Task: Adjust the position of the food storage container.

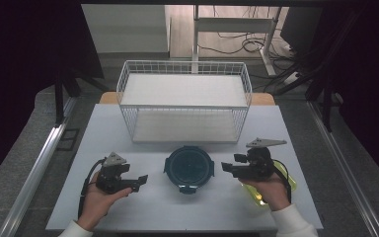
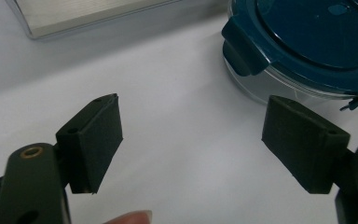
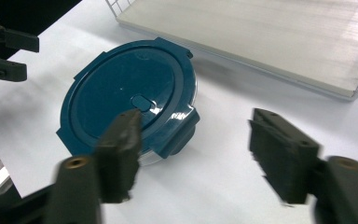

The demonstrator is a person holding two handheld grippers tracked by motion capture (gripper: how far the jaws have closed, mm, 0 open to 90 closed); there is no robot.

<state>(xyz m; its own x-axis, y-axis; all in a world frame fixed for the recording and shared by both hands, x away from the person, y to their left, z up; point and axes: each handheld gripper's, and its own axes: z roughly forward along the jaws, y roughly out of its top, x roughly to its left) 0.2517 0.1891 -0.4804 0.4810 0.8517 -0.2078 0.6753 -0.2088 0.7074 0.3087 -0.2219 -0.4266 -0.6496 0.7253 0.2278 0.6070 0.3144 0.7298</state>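
A round clear container with a dark teal clip-on lid [image 1: 188,168] sits shut at the table's middle, in front of the wire rack. My left gripper [image 1: 140,180] rests low to the container's left, jaws wide apart and empty, pointing at it. In the left gripper view [image 2: 193,126] the container [image 2: 307,42] lies ahead to the right, past the fingertips. My right gripper [image 1: 225,168] hovers at the container's right side, also open. In the right gripper view [image 3: 196,140] the lid [image 3: 121,88] is just ahead on the left, and the left gripper [image 3: 23,56] shows beyond it.
A white two-tier wire rack [image 1: 184,101] stands at the back of the white table [image 1: 143,207]; its lower shelf [image 3: 270,37] is bare. A translucent yellow-green object [image 1: 256,196] lies under the right hand. Dark floor and cables surround the table.
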